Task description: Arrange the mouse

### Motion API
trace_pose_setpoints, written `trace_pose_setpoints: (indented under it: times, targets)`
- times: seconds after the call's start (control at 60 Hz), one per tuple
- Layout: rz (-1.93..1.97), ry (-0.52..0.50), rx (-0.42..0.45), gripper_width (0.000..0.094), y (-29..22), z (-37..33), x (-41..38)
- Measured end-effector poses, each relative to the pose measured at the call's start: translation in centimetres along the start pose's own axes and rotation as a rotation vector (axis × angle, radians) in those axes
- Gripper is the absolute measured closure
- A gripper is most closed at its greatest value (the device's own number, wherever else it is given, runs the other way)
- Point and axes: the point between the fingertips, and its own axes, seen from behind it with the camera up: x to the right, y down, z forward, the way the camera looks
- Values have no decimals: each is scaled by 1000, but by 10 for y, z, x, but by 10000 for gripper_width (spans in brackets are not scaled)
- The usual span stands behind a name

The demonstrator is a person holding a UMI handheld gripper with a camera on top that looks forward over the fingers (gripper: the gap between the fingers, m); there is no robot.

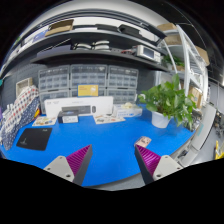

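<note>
The gripper (pixel 112 163) hangs above the near edge of a bright blue table (pixel 100 145), its two fingers (pixel 74 163) spread well apart at the bottom of the frame with magenta pads on their inner faces and only bare blue surface between them. No mouse can be made out; small pale items (pixel 108 119) lying in the middle of the table beyond the fingers are too small to identify. At centre left a flat black rectangular mat (pixel 35 139) lies on the table. A leafy green potted plant (pixel 168 102) stands at centre right. Beyond the table, in the upper middle, a wall of small grey drawer bins (pixel 85 82) rises under cluttered metal shelves (pixel 90 38), and a white rectangular box (pixel 75 113) sits along the table's far side
</note>
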Motion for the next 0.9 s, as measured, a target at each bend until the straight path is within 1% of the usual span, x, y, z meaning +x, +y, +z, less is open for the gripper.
trace_pose_setpoints:
  times: [0.133, 0.15, 0.183, 0.333, 0.467, 0.567, 0.683, 0.833, 0.9]
  targets:
    - [-17, -55, -68, 72, 47, 0, 0]
    - [-17, -60, -77, 72, 44, -3, 2]
    - [-19, -66, -87, 75, 63, 1, 7]
    - [-10, -53, -136, 75, 92, 15, 48]
    - [-3, -31, -166, 75, 95, 46, 92]
    - [-2, -38, -180, 87, 87, 80, 112]
    - [8, -70, -203, 91, 78, 124, 118]
    - [6, -135, -263, 83, 78, 175, 117]
    - [-10, -158, -262, 80, 71, 192, 115]
